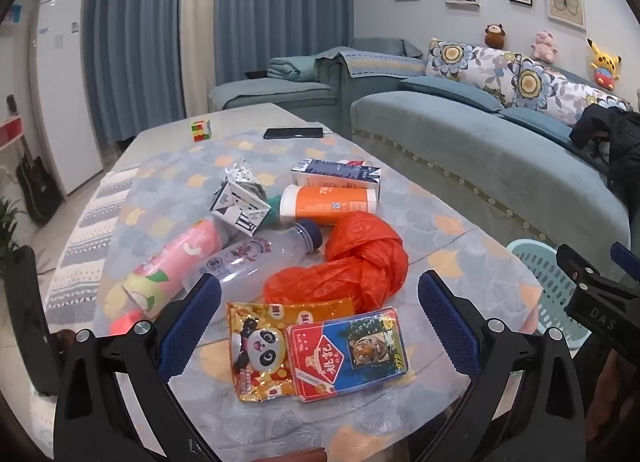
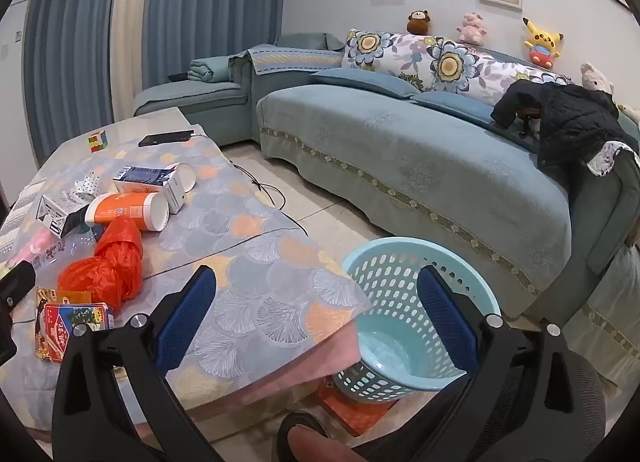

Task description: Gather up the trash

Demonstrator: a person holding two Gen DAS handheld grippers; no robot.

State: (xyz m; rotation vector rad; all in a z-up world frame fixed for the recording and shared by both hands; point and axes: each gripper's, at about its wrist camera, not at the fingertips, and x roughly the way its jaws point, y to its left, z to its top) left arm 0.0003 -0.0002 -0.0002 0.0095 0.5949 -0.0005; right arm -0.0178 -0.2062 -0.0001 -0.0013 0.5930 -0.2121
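Note:
Trash lies on the patterned tablecloth [image 1: 440, 222]: a red and blue card box [image 1: 348, 354] on a panda snack wrapper [image 1: 256, 350], a knotted orange plastic bag [image 1: 356, 262], a clear bottle [image 1: 256, 258], a pink bottle [image 1: 168, 266], an orange can [image 1: 328, 204], and two cartons [image 1: 336, 174] [image 1: 240, 202]. My left gripper [image 1: 320, 326] is open above the table's near edge, the card box and wrapper between its blue pads with room to spare. My right gripper [image 2: 316, 322] hangs open over the table corner and a light-blue perforated basket [image 2: 400, 318] on the floor.
A phone [image 1: 294, 133] on a cable and a colour cube [image 1: 200, 130] lie at the table's far end. A teal sofa [image 2: 400, 166] with cushions, plush toys and a black jacket [image 2: 568, 122] runs along the right. A white fridge [image 1: 64, 94] stands at left.

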